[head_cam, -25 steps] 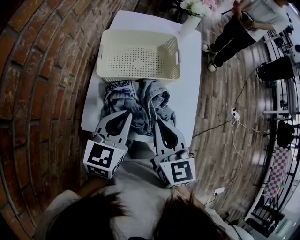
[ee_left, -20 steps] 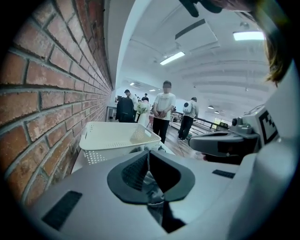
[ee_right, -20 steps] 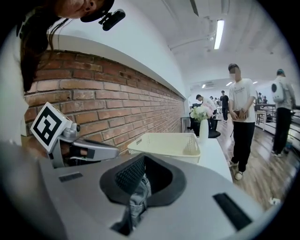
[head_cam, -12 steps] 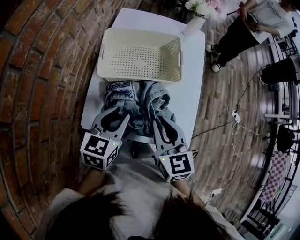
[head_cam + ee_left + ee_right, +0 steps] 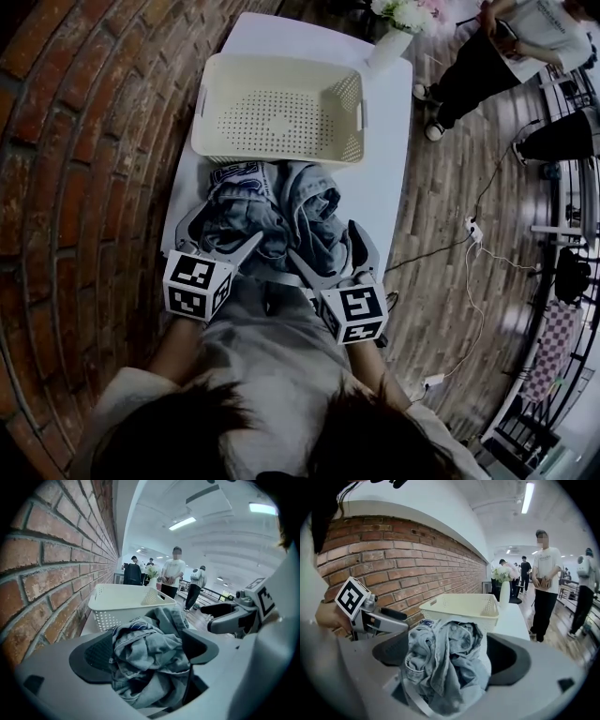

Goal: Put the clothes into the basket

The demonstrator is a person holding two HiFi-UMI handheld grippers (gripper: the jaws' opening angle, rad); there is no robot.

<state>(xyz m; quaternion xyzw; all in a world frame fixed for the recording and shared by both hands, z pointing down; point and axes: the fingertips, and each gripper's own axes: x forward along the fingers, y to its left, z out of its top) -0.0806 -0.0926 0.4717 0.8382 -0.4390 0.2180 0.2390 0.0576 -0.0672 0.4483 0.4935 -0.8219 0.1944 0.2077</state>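
Brick wall [image 5: 75,141] ran along the left side of a white table [image 5: 389,187] on a wood floor [image 5: 450,206]. A cream perforated basket [image 5: 281,67] stood at the table's far end, with a vase [image 5: 386,47] of flowers just beyond its right corner.

Clothes [image 5: 286,211], a crumpled grey-blue denim heap, lay on the table just short of the basket, outside it. The 2 grippers sat side by side at the heap's near edge, pointing toward the basket.

The left gripper [image 5: 220,234] had its jaws wide. They had just been opening, and the left part of the heap was bunched between them. The right gripper [image 5: 328,248] had also just been opening, and its jaws stood wide around the right part. A person [image 5: 487,47] stood on the floor past the table.
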